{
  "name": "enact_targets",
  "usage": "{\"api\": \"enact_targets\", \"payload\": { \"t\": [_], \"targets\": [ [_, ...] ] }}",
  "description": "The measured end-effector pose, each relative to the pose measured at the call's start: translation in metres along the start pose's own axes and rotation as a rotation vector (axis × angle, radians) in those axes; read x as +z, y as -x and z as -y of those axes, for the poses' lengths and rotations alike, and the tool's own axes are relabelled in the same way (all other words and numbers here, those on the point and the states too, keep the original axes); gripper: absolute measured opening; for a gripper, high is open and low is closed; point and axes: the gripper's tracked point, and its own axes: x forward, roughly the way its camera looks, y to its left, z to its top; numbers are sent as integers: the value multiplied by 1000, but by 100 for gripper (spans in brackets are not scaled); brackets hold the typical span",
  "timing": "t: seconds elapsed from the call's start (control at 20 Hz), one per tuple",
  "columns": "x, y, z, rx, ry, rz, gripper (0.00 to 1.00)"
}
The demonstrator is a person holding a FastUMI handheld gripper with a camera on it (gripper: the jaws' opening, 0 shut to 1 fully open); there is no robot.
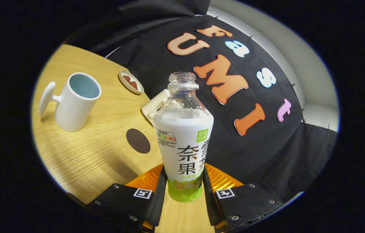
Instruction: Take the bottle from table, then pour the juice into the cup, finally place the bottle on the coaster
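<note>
Gripper (pixel 182 191): at the bottom centre of the frame, both fingers (pixel 160 191) pressed against the lower sides of the bottle, clenched on it.
Cup (pixel 76 101): upper left of the frame, a white mug standing upright on the table, handle pointing left, bluish inside, well apart from the bottle.
Table (pixel 82 161): wood-grain top filling the left half; bare wood lies between the cup and the fingers; its far edge runs diagonally behind the bottle.
Small dish (pixel 131 81): near the far edge, right of the cup, with reddish pieces in it.
Coaster (pixel 138 140): dark round disc lying flat, just left of the bottle, nothing on it.
Cream object (pixel 155 105): at the table edge, partly hidden behind the bottle's shoulder.
Bottle (pixel 184 136): centre of the frame, upright, uncapped, white label, clear neck.
</note>
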Motion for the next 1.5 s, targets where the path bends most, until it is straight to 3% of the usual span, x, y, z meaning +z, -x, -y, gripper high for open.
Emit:
{"api": "enact_targets", "payload": {
  "t": [0.5, 1.5],
  "targets": [
    [35, -6, -16, -47, 274, 102, 57],
    [67, -9, -24, -102, 689, 236, 57]
  ]
}}
